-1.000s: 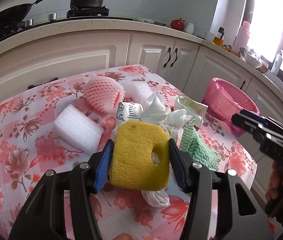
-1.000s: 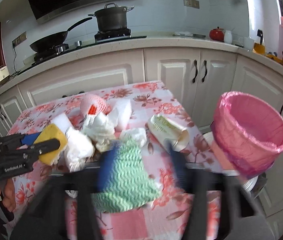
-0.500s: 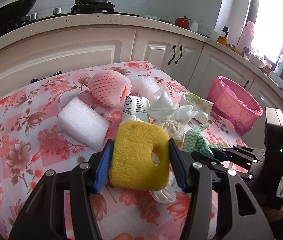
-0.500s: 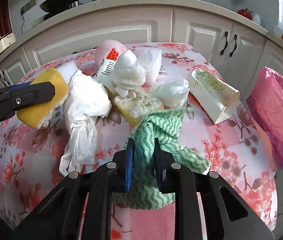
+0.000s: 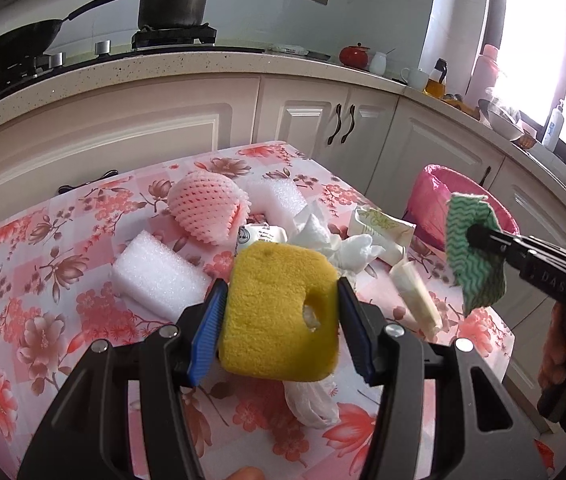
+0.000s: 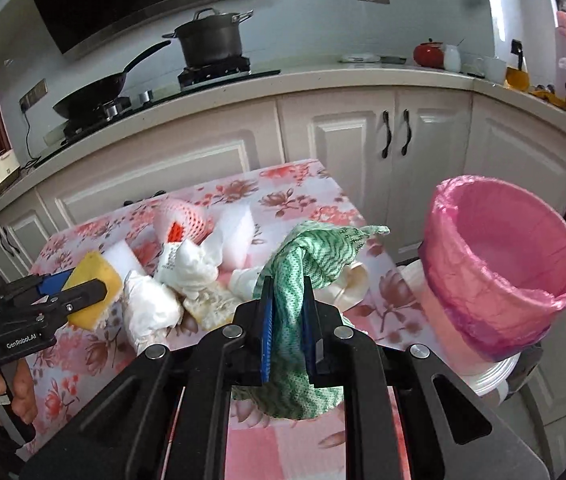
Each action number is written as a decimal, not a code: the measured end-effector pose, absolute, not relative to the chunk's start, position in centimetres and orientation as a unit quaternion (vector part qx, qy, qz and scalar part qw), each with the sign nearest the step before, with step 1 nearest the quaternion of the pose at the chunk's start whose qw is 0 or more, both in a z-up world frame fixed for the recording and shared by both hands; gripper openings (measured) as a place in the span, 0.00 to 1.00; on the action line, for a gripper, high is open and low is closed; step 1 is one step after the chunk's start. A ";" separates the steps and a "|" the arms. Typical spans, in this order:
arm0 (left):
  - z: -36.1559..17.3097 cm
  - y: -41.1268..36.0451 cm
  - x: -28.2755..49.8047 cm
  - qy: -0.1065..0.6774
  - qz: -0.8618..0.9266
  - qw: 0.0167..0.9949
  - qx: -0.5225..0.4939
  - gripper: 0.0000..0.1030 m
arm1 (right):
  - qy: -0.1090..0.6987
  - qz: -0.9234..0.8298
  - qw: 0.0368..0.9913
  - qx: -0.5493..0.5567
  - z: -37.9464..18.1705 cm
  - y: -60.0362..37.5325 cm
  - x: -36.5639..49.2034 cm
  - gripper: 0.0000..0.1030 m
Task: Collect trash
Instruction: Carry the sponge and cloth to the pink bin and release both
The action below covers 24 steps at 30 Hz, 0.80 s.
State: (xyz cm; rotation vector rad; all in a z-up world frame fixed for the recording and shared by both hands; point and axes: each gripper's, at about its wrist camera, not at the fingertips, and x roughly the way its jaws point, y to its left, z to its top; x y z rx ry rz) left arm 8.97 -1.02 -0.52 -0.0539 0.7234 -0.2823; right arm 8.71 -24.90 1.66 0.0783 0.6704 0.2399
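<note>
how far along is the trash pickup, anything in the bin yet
Nothing shows inside the pink-lined bin yet. In hand: the left gripper clamps the yellow sponge, the right gripper has just closed on the green cloth, lifted. Left on the table: white foam blocks, pink fruit net, tissues, wrappers.

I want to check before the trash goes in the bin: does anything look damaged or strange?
Yes. The yellow sponge held in the left tongs has a hole punched through near one edge. The pink bin sits tilted beside the table, not upright.
</note>
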 end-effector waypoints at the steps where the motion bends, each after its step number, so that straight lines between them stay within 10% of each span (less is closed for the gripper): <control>1: -0.3 -1.3 9.1 0.351 -0.140 0.925 -0.024 0.51 | 0.323 0.111 0.939 0.043 2.1 -25.7 8.8 0.14; 24: 5.3 -22.2 19.6 0.312 -0.325 0.893 0.017 0.52 | 0.279 -0.061 0.956 0.064 2.7 -43.1 12.8 0.14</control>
